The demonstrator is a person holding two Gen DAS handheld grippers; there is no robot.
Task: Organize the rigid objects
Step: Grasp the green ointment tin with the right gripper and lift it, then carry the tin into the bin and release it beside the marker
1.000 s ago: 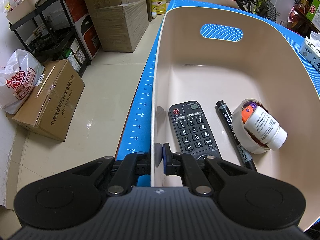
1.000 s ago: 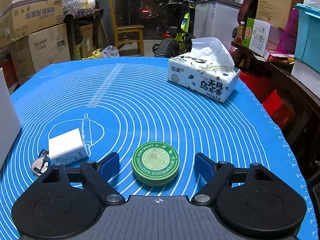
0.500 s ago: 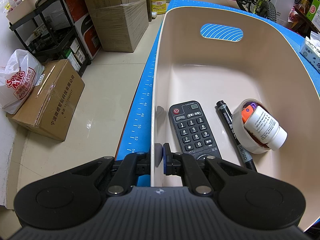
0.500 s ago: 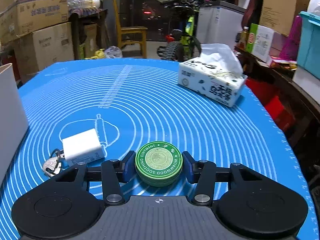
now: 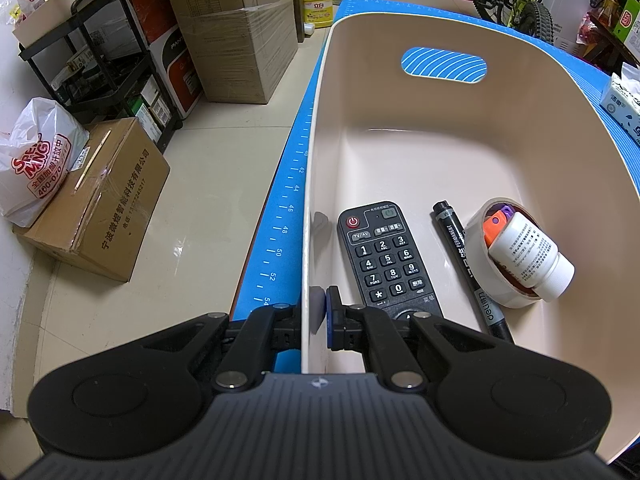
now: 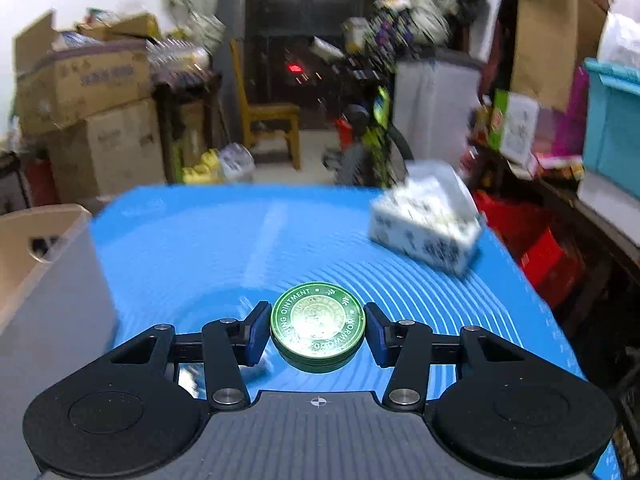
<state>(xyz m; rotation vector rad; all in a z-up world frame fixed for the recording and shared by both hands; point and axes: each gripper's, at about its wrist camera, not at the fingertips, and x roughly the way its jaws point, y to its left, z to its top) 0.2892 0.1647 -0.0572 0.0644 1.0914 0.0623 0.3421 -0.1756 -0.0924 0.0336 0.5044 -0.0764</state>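
Two fisheye views cover this moment, one from each gripper. From the left wrist, the left gripper (image 5: 318,314) has its jaws nearly together, pinching the near left wall of the beige plastic storage tub (image 5: 520,128), one pad outside and one inside the rim. On the tub's floor lie a black remote control with white number keys (image 5: 384,256), a black permanent marker (image 5: 466,264) just right of it, and a roll of pale tape (image 5: 486,272) against the right wall, with a white pill bottle (image 5: 528,256) resting tilted in its hole beside a small orange and purple item. The tub stands on a blue silicone mat with white ruler marks (image 5: 286,216), beyond whose edge are a tiled floor and brown cardboard boxes (image 5: 96,208). From the right wrist, much blurred, the right gripper (image 6: 318,330) has its jaws about half closed, both blue pads pressing the sides of a round green ointment tin (image 6: 318,322), which sits between the fingers above the blue mat (image 6: 240,248). The beige tub's corner (image 6: 40,240) shows at the left, well apart from the tin, and a white tissue pack (image 6: 428,232) lies on the mat at far right.
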